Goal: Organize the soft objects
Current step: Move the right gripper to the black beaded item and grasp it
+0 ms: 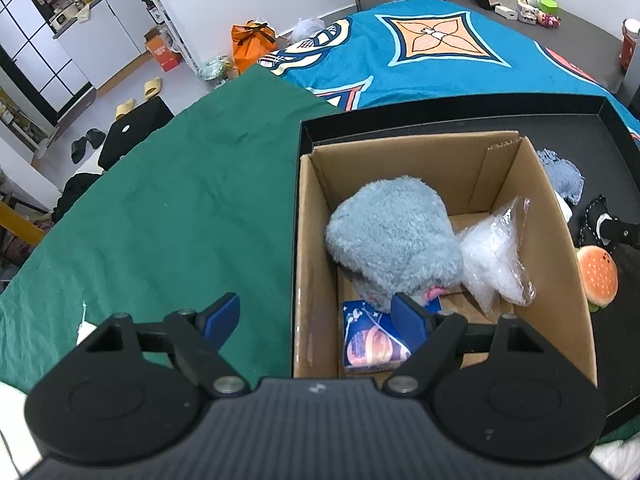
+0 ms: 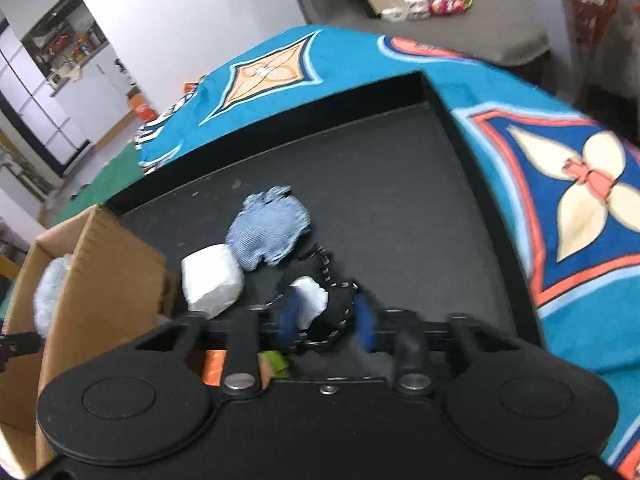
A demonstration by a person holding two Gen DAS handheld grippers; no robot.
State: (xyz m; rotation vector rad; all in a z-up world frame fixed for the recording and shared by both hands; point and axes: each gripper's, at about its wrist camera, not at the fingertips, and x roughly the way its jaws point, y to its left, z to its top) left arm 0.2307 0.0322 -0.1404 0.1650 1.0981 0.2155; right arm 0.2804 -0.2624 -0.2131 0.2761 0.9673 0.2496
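The right gripper (image 2: 326, 316) pinches a light, squashy black toy (image 2: 320, 304) at its middle, white pouch (image 2: 212, 280) at ten o'clock.

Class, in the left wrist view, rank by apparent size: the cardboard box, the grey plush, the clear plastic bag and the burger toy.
1. cardboard box
2. grey plush
3. clear plastic bag
4. burger toy, partly hidden behind the box wall

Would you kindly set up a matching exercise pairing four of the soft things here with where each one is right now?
Things:
1. grey plush toy
2. burger toy
3. black and white toy
4. blue cloth piece

Places:
A. between the right gripper's fingers
B. inside the cardboard box
C. on the black tray, beside the white block
D. on the tray, outside the box's right wall

Pairs: 1-B, 2-D, 3-A, 4-C
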